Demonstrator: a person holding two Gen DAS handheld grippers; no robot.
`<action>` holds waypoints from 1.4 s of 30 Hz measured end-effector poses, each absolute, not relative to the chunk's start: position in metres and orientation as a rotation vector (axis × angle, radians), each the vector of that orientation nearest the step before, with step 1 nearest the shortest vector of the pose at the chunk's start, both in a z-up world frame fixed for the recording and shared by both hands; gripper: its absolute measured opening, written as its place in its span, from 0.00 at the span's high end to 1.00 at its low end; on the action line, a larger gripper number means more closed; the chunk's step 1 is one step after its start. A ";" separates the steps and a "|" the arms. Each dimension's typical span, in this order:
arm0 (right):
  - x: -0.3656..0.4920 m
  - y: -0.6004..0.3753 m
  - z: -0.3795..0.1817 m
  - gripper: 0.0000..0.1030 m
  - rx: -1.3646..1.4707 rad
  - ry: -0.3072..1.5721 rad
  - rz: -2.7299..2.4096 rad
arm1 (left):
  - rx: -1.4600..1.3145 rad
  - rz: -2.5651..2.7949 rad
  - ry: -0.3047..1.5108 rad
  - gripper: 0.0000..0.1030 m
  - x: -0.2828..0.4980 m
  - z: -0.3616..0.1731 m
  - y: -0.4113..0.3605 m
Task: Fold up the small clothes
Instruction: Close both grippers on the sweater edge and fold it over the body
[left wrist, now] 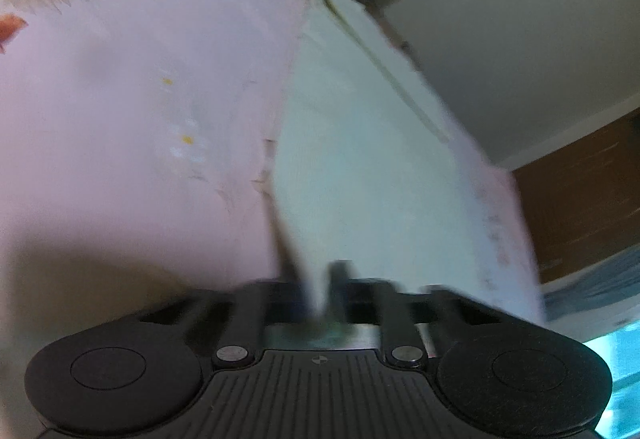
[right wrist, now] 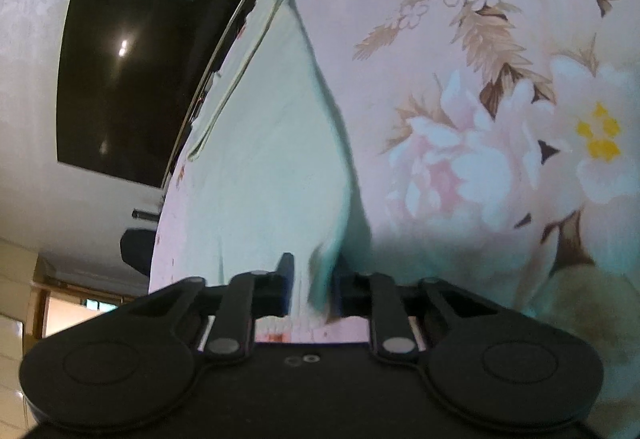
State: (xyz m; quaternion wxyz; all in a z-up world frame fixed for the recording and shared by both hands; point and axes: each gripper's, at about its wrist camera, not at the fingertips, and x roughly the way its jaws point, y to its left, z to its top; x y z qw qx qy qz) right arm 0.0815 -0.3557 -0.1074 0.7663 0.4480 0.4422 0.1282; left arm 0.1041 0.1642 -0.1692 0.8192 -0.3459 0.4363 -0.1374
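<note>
A pale mint-green garment [left wrist: 352, 143] lies stretched out on a pink floral bedsheet [left wrist: 140, 99], with a thin darker seam along its far edge. My left gripper [left wrist: 318, 291] is shut on the near edge of the garment, cloth pinched between the two black fingers. In the right wrist view the same garment [right wrist: 260, 143] runs away from me over the sheet [right wrist: 480, 99]. My right gripper [right wrist: 312, 287] is shut on a bunched fold of its near edge. The view is blurred.
The bed edge runs close beside the garment in both views. Beyond it are a white wall [left wrist: 520, 39], a wooden door or cabinet [left wrist: 580, 207] and a dark wall-mounted TV screen [right wrist: 132, 79].
</note>
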 end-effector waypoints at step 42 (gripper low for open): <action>0.318 -0.343 0.034 0.95 0.606 0.641 0.337 | -0.646 -0.374 0.567 0.96 0.373 -0.010 0.167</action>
